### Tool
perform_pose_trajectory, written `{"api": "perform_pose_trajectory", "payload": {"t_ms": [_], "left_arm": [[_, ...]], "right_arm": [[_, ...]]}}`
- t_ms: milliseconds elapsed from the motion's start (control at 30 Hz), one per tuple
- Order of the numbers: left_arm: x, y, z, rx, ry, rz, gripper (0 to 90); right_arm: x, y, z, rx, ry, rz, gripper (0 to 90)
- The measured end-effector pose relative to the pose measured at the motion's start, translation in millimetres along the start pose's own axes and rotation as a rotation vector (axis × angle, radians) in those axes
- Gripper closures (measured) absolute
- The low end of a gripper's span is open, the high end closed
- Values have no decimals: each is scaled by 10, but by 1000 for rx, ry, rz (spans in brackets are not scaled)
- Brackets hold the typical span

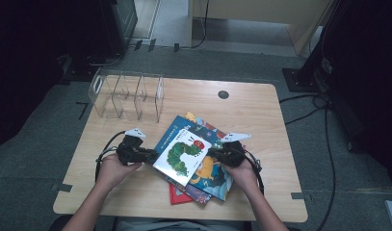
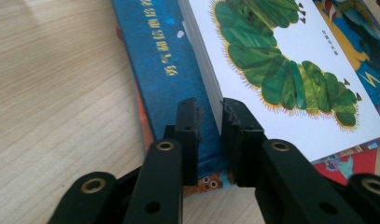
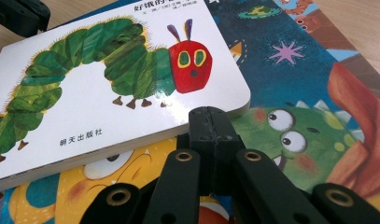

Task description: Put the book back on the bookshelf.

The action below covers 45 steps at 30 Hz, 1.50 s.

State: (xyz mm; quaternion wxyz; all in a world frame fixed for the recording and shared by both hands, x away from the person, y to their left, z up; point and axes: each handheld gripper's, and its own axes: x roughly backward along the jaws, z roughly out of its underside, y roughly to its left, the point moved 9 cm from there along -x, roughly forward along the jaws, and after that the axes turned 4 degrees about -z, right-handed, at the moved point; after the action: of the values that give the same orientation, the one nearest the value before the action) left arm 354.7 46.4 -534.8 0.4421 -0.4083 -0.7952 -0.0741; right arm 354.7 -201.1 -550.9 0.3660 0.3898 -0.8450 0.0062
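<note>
A white board book with a green caterpillar (image 1: 181, 156) (image 2: 290, 42) (image 3: 85, 93) lies on top of a loose pile of picture books in the middle of the table. My left gripper (image 1: 151, 155) (image 2: 210, 109) lies level at the book's left edge. Its jaws stand a narrow gap apart: one over the blue book (image 2: 164, 70) beneath, the other against the white book's side, and nothing is pinched. My right gripper (image 1: 211, 153) (image 3: 208, 116) is shut and empty. Its tip rests at the white book's right edge, over a dinosaur book (image 3: 290, 130).
A clear acrylic rack (image 1: 126, 94) with several slots stands at the table's back left. A red book (image 1: 176, 196) pokes out under the pile near the front edge. The wooden table (image 1: 251, 110) has a small dark round cap at the back right.
</note>
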Motion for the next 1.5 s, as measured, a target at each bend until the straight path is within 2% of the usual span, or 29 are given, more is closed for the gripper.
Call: {"api": "perform_pose_trajectory", "payload": {"t_ms": [133, 233, 300, 400, 500, 567, 667, 833, 933, 1067, 1167, 1267, 1333, 1400, 1500], "left_arm": [[49, 87, -19, 28, -26, -24, 669], [77, 132, -30, 51, -37, -23, 610], [88, 162, -46, 47, -50, -27, 554], [91, 197, -60, 29, -57, -56, 463], [87, 210, -78, 36, -61, -64, 388], [89, 219, -94, 41, -63, -69, 340], [106, 235, -118, 43, -70, -67, 282], [104, 219, -115, 49, -63, -27, 192], [90, 215, -99, 46, -46, -33, 182], [59, 201, -91, 47, -29, -31, 183], [47, 175, -82, 33, -24, -15, 230], [33, 157, -69, 17, -11, -12, 239], [32, 144, -69, 21, -12, 4, 247], [29, 110, -67, 17, -11, 49, 276], [8, 116, -56, 15, 5, 44, 281]], "right_arm": [[27, 39, 29, 5, 2, 11, 900], [63, 133, 64, 53, -10, 4, 900], [85, 188, 76, 80, -23, -1, 900], [107, 297, 90, 95, -29, -29, 900], [88, 367, 89, 121, -24, -40, 900], [70, 394, 96, 120, -14, -43, 900], [35, 440, 127, 116, 17, -46, 900], [2, 480, 149, 140, 33, -32, 900], [-14, 478, 141, 109, 31, -40, 900], [-60, 492, 116, 118, 23, -46, 900], [-96, 494, 102, 119, 26, -48, 900], [-116, 497, 82, 115, 33, -51, 900], [-126, 494, 71, 119, 37, -50, 900], [-138, 500, 62, 110, 35, -53, 900], [-159, 508, 48, 102, 46, -67, 900]]}}
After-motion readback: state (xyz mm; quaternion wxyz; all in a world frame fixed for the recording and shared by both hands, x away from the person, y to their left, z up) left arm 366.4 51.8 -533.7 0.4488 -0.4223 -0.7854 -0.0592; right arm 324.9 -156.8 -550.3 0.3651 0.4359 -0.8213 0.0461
